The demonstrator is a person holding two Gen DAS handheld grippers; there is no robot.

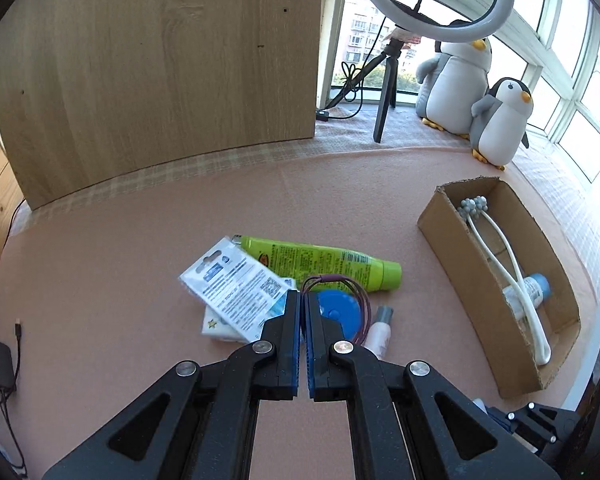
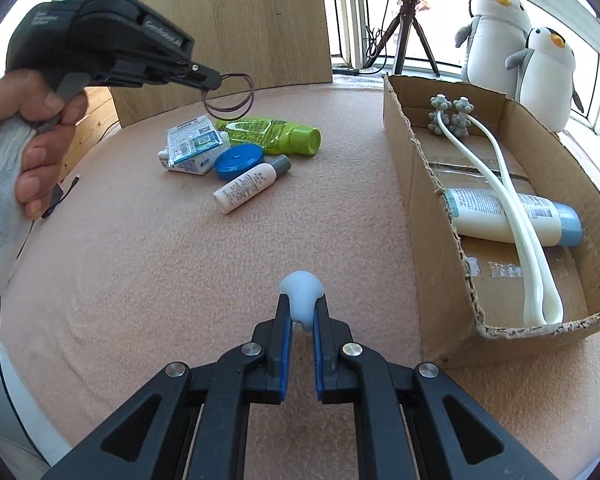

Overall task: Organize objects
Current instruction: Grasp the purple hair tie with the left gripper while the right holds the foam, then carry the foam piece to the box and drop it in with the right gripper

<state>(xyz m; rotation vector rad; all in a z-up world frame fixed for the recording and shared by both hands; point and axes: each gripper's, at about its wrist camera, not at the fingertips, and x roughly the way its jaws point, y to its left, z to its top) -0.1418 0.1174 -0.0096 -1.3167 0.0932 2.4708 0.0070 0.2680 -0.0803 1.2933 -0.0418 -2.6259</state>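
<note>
My left gripper [image 1: 303, 295] is shut on a dark purple hair tie [image 1: 360, 300] and holds it in the air above the pile; it also shows in the right wrist view [image 2: 216, 80] with the hair tie [image 2: 230, 96] hanging from it. My right gripper [image 2: 302, 312] is shut on a pale blue silicone piece [image 2: 302, 294] above the mat. The pile holds a green tube [image 2: 276, 136], a blue round lid [image 2: 238, 161], a small white bottle [image 2: 250, 184] and packets [image 2: 194, 146]. The cardboard box [image 2: 432, 216] on the right holds a white massager [image 2: 516, 216] and a white tube [image 2: 488, 216].
Two penguin plush toys [image 2: 540, 64] stand behind the box by the window. A ring light on a tripod [image 1: 388, 92] and a wooden panel [image 1: 160, 72] stand at the back. A black charger with cable [image 1: 0, 364] lies at the mat's left edge.
</note>
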